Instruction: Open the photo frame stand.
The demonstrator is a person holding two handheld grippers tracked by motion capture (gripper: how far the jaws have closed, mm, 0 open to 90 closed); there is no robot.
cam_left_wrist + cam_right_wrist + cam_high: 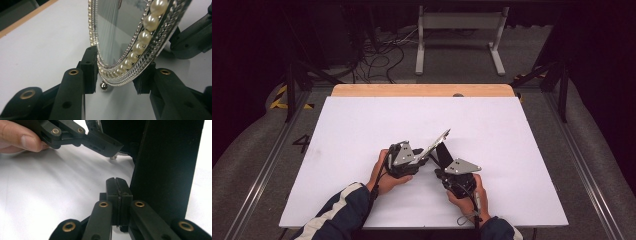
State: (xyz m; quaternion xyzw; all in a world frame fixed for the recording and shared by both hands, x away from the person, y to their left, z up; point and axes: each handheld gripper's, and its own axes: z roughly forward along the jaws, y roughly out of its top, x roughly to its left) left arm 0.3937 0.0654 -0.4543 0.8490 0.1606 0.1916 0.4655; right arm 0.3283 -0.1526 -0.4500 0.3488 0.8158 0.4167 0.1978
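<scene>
A small oval picture frame point(130, 42) with a pearl-and-silver border is standing tilted near the middle of the white table point(362, 125), slightly toward six o'clock. The left gripper point(117, 82) is coming at it from about nine o'clock, with its jaws bracketing the bottom rim; the pads point(90, 70) are sitting right against the beaded edge, but whether they are actually pressing it I cannot tell. This low hold probably serves to steady the frame while its back is being dealt with.

The right gripper point(116, 192) is waiting at about five o'clock of the frame with its jaws fully closed on nothing, just beside the black back stand point(165, 167). It seems to be working as a blunt finger, likely to nudge the stand outward so the frame can rest on it by itself.
</scene>
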